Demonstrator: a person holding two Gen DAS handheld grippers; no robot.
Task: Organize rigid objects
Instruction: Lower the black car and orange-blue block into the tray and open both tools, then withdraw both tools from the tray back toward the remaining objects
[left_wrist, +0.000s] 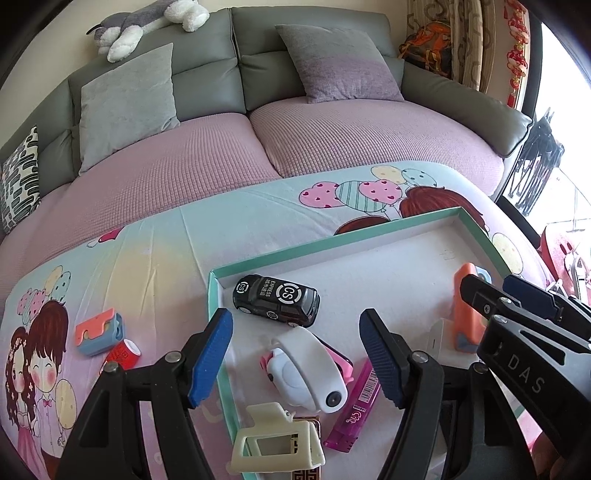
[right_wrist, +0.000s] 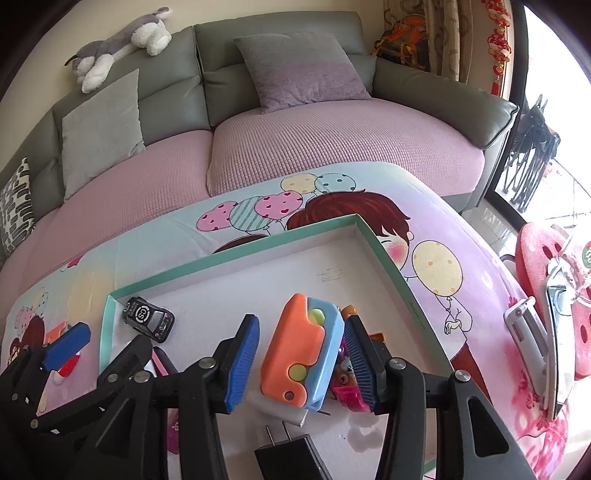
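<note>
A shallow box with a mint-green rim (left_wrist: 369, 230) (right_wrist: 236, 254) lies on the cartoon-print cloth. In it are a black toy car (left_wrist: 277, 301) (right_wrist: 149, 319), a white and pink device (left_wrist: 306, 369), a pink lighter (left_wrist: 354, 410) and a cream hair clip (left_wrist: 275, 441). My left gripper (left_wrist: 297, 360) is open and empty over these. My right gripper (right_wrist: 301, 365) (left_wrist: 517, 306) is open around an orange and blue toy (right_wrist: 301, 354) (left_wrist: 467, 314) that rests in the box. The right finger touches it and the left finger stands apart.
A second orange and blue toy (left_wrist: 99, 330) and a red cylinder (left_wrist: 123, 354) lie on the cloth left of the box. A black plug (right_wrist: 291, 456) and a pink item (right_wrist: 349, 397) sit near the right gripper. A grey sofa (left_wrist: 236, 74) is behind. A phone (right_wrist: 524, 343) lies right.
</note>
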